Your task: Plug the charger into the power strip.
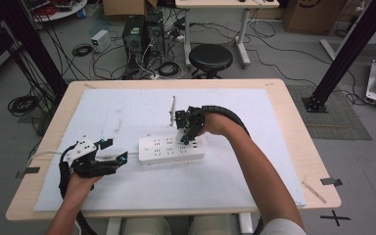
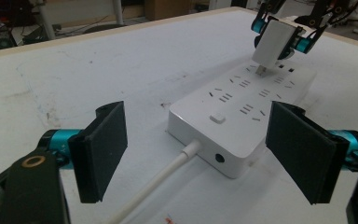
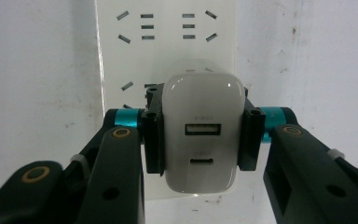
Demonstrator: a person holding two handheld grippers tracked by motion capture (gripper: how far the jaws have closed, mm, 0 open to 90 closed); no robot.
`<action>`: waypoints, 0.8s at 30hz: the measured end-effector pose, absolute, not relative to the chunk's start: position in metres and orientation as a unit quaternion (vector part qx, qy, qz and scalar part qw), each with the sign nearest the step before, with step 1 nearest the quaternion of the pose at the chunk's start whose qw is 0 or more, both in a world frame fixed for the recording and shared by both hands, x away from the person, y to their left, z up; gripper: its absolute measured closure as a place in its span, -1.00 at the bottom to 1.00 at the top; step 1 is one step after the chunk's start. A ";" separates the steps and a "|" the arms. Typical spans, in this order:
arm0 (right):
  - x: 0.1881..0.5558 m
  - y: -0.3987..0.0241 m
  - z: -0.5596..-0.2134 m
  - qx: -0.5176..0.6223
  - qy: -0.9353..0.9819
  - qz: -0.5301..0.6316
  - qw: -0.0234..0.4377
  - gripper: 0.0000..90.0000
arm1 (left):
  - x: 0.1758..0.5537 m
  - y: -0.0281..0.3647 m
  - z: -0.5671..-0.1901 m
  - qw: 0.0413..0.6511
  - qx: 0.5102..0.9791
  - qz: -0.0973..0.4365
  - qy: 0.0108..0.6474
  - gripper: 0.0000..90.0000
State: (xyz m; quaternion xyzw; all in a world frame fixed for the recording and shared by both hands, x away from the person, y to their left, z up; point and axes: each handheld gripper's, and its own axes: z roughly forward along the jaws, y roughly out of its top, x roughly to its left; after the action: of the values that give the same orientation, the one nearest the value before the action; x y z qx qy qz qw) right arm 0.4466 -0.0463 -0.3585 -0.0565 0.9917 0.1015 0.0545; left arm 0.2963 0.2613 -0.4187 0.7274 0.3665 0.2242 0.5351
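Left gripper (image 1: 116, 150) idles, jaws spread, at the cord end of the power strip (image 1: 169, 149). Right gripper (image 1: 190, 141) pinches the white charger (image 3: 201, 135), prongs just above a socket (not yet seated); insertion remains.

We see a white charger (image 3: 201, 140) with rounded corners, one rectangular port above a small oval port on its upturned face. It stands upright over the far end of a white power strip (image 2: 242, 109), its prongs at a socket. The strip lies flat on the table (image 1: 127, 112), its white cord (image 2: 163, 182) leaving the near end.
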 end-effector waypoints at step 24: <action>0.439 -0.026 -0.358 -0.066 0.994 0.048 0.074 0.41 | 0.297 0.258 -0.420 0.537 0.727 0.222 0.366 -0.54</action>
State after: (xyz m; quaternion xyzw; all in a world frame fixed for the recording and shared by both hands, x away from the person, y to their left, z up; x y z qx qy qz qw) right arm 0.4386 -0.0261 -0.3577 -0.0657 0.9939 0.0481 0.0737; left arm 0.2966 0.2576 -0.4198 0.7269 0.3657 0.2222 0.5371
